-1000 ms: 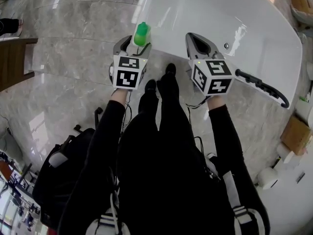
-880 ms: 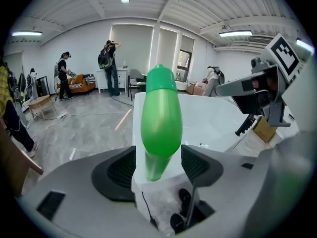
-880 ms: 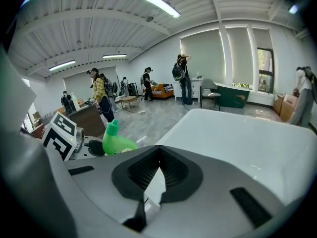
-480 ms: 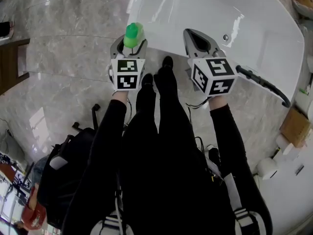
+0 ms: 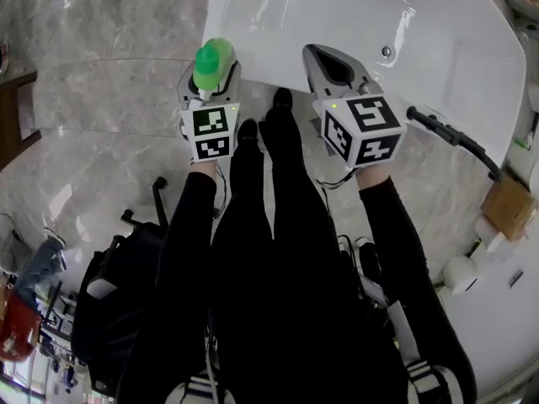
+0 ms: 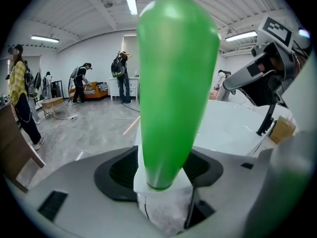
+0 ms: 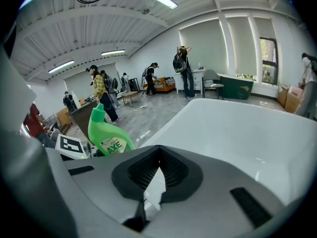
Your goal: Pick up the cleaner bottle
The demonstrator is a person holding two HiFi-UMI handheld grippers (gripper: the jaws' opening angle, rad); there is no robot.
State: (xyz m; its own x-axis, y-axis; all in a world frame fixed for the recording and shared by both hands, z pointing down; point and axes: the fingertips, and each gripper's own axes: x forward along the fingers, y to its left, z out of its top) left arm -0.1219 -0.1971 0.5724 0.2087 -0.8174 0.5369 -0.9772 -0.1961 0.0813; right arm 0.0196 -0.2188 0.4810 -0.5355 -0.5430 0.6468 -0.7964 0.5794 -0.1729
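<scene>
The cleaner bottle [image 5: 212, 62] is smooth, bright green plastic, flattened in the body and narrowing to a slanted neck. It carries a pale label on one face. Its long axis runs upright, neck uppermost. It hangs just off the near corner of the glossy white table [image 5: 354, 7], over the grey veined marble floor [image 5: 109, 82]. The left tongs [image 5: 208, 76] are clamped on it, their ribbed black pads pressing its sides. The right tongs [image 5: 331, 64] are closed together on nothing, above the table's near edge. A curved black handle [image 5: 455, 141] lies along the table's far side edge.
</scene>
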